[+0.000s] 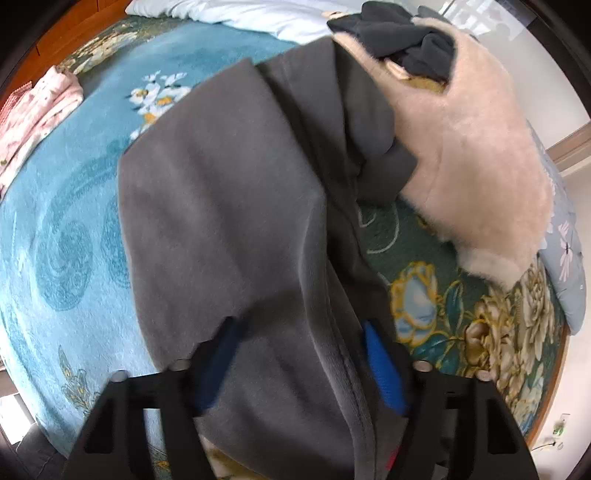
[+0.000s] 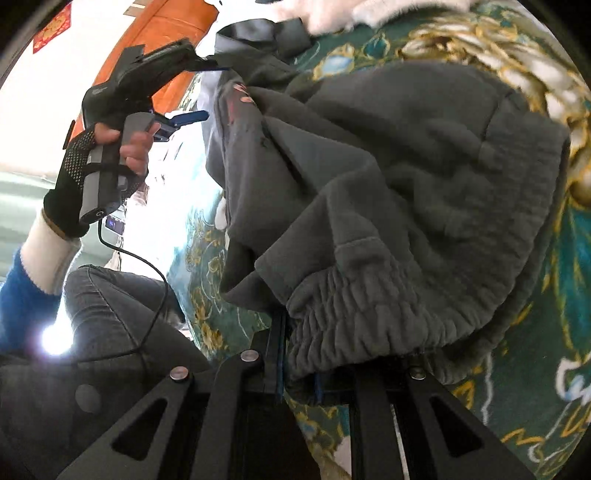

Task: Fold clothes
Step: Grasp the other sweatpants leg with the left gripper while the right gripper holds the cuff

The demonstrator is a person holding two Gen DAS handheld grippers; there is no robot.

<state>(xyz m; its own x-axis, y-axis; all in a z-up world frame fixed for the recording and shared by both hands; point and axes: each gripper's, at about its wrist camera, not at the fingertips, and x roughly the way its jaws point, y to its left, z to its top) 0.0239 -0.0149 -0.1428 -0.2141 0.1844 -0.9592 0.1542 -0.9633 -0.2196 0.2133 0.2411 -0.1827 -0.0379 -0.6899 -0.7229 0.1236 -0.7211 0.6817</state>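
Observation:
Grey fleece trousers (image 1: pixel 229 206) lie on the floral bedspread (image 1: pixel 55 229). In the left wrist view my left gripper (image 1: pixel 299 343) is open, its blue fingers (image 1: pixel 380 365) wide apart over the near end of the grey cloth. In the right wrist view my right gripper (image 2: pixel 299 384) is shut on the elastic waistband (image 2: pixel 354 314) of the grey trousers (image 2: pixel 406 177), which bunch up in front of it. The left gripper (image 2: pixel 212 90) also shows there, at the upper left, open beside the cloth's far edge.
A cream fluffy garment (image 1: pixel 476 162) with a dark garment (image 1: pixel 399 33) on it lies to the right of the trousers. Pink folded clothes (image 1: pixel 33 114) lie at the far left. A pale blue duvet (image 1: pixel 236 14) is at the back. An orange wooden headboard (image 2: pixel 162 44) stands behind.

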